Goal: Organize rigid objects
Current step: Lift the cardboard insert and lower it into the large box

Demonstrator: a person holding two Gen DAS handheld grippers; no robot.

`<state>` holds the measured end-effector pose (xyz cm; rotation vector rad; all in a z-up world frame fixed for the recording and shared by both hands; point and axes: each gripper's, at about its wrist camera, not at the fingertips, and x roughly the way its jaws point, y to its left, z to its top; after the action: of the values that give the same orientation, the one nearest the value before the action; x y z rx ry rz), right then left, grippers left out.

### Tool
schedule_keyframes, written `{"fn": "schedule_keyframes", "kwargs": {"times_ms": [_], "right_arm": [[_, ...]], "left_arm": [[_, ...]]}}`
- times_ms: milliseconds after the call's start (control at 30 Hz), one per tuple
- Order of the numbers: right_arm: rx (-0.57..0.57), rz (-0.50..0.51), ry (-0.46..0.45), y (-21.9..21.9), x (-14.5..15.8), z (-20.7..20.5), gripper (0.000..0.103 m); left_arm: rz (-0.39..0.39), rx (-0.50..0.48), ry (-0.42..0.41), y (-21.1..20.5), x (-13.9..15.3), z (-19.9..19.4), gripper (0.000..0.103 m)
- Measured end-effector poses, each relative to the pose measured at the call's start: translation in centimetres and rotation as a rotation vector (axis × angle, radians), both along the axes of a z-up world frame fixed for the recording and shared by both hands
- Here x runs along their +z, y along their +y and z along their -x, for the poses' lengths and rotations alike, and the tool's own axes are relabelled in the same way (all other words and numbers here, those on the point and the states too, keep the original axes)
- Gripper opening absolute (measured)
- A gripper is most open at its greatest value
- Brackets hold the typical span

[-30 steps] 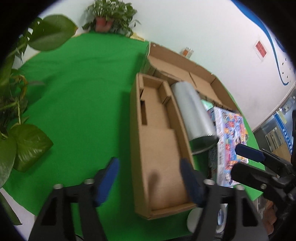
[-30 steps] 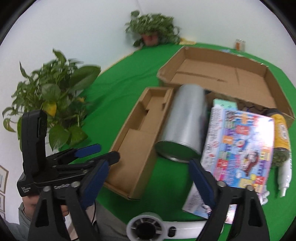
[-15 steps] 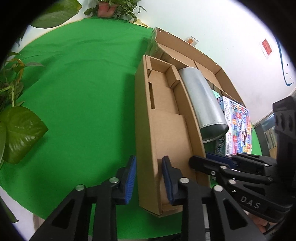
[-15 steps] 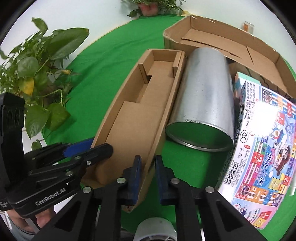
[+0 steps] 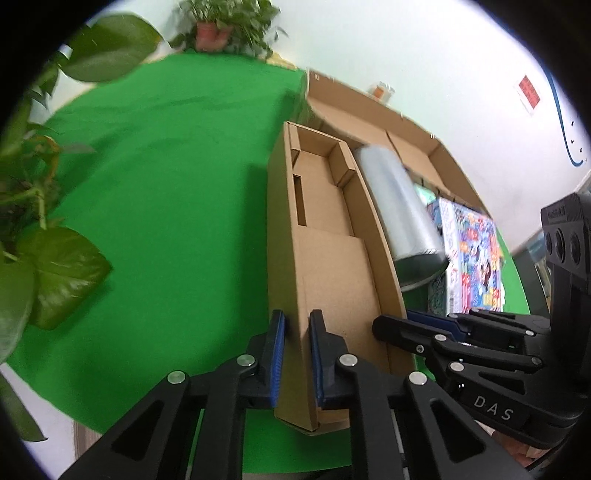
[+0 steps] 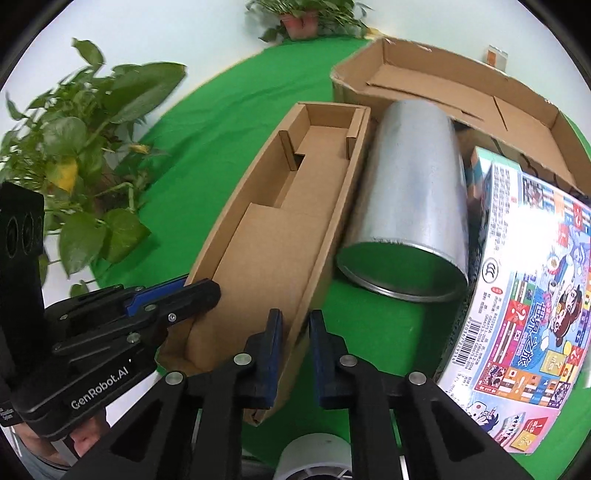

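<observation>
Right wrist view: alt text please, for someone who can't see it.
The right gripper is shut on the right wall of a long open cardboard tray on green cloth, while the left gripper clamps its left wall. A metal can lies on its side right of the tray, then a colourful game box, with a larger carton behind.

A white roll point(image 6: 314, 458) was cut off at the bottom edge. The metal can point(image 6: 406, 206) hid part of the big box point(image 6: 461, 92). Far plants point(image 5: 221, 22) were blurred.

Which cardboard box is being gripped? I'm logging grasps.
The narrow box with inner dividers, clamped on both long walls. The wide flat box behind the metal can is untouched.
</observation>
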<state>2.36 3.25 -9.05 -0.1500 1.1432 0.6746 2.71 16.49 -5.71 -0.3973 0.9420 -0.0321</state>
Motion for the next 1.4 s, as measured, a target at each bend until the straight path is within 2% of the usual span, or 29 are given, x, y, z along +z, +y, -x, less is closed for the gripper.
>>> {"fn": "schedule_keyframes", "kwargs": {"times_ms": [200,333,433,533,700,767,967,1067,1200,1400], "right_arm": [[0.043,-0.098,-0.112,-0.3,5.0,1.7,0.013],[0.039,-0.165,-0.216,-1.2,9.1,1.8,0.012],[0.015,-0.2,-0.301,-2.2,12.3,0.9,0.012],[-0.029,-0.22,-0.369,-3.4,15.1,-0.9,0.012],[-0.091,-0.242,-0.396,-4.8,18.0,-5.5,0.012],[-0.112,-0.239,-0.406,-5.2,19.0,-7.6,0.012],[-0.137,-0.232,-0.384,-5.8,21.3,-15.9,0.012],[-0.145,-0.226,-0.343,-5.7,21.0,-20.0,0.012],[-0.159,-0.204,-0.287,-4.2,18.9,-24.1,0.012],[-0.171,-0.172,-0.175,-2.8,13.2,-28.7,0.012]], "left_arm": [[-0.076,0.056,-0.132,-0.1,5.4,2.1,0.011],[-0.163,0.051,-0.238,-1.1,9.7,1.7,0.011],[-0.227,0.012,-0.317,-2.1,13.0,-0.1,0.011],[-0.248,-0.023,-0.363,-2.7,15.1,-2.2,0.011],[-0.277,-0.072,-0.411,-3.7,17.6,-7.3,0.012],[-0.26,-0.086,-0.411,-3.5,18.2,-9.5,0.011],[-0.246,-0.12,-0.38,-3.3,18.8,-14.9,0.012],[-0.248,-0.131,-0.346,-3.2,18.3,-17.4,0.012],[-0.231,-0.15,-0.282,-2.9,16.4,-20.2,0.012],[-0.191,-0.159,-0.16,-2.2,11.6,-23.3,0.012]]}}
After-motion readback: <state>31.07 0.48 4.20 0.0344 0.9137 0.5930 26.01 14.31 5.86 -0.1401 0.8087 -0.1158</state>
